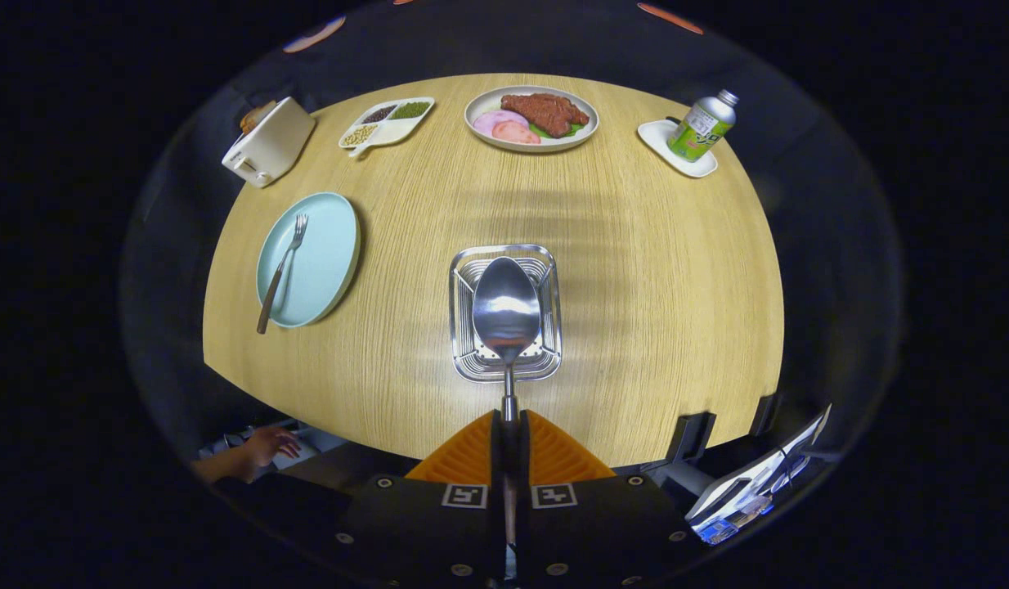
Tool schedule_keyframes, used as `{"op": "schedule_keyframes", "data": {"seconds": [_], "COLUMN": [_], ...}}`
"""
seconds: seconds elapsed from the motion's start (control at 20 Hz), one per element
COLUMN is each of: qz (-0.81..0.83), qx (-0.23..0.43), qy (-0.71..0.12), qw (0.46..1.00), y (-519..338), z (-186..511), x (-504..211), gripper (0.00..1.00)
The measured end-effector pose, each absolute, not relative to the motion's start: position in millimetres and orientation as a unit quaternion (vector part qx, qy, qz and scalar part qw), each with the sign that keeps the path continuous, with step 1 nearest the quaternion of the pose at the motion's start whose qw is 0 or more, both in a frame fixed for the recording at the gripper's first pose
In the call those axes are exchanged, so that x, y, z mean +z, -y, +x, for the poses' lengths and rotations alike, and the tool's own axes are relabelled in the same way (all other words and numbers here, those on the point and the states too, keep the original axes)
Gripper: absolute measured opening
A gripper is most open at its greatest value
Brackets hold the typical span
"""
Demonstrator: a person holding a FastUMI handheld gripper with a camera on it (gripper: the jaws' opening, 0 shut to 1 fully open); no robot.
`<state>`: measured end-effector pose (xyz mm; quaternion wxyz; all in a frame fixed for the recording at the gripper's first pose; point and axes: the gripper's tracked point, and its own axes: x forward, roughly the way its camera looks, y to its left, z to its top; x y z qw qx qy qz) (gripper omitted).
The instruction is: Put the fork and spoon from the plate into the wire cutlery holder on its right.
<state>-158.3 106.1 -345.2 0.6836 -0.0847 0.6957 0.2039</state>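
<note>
The gripper [508,425] clamps the handle of the shiny steel spoon [506,311], its bowl above the square wire cutlery holder [464,327]; the dark-handled fork [281,272] lies on the round pale-blue plate [329,245], left of the holder.

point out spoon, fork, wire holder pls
spoon [506,309]: gripper view, middle of its bowl; handle clamped in the gripper [508,425].
fork [280,272]: gripper view, mid-handle, lying on the blue plate [329,245].
wire cutlery holder [459,327]: gripper view, its left rim.
</note>
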Motion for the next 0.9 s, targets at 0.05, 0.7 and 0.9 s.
{"op": "schedule_keyframes", "data": {"seconds": [0.05, 0.7, 0.9], "qz": [-0.086, -0.113, -0.091], "qx": [0.205, 0.232, 0.225], "qy": [-0.703, -0.743, -0.734], "qw": [0.676, 0.618, 0.634], "y": [-103.7, -98.0, -101.0], "z": [-157.2, -140.0, -127.0], "x": [-347.9, -369.2, -357.4], "gripper": [0.05, 0.1, 0.12]}}
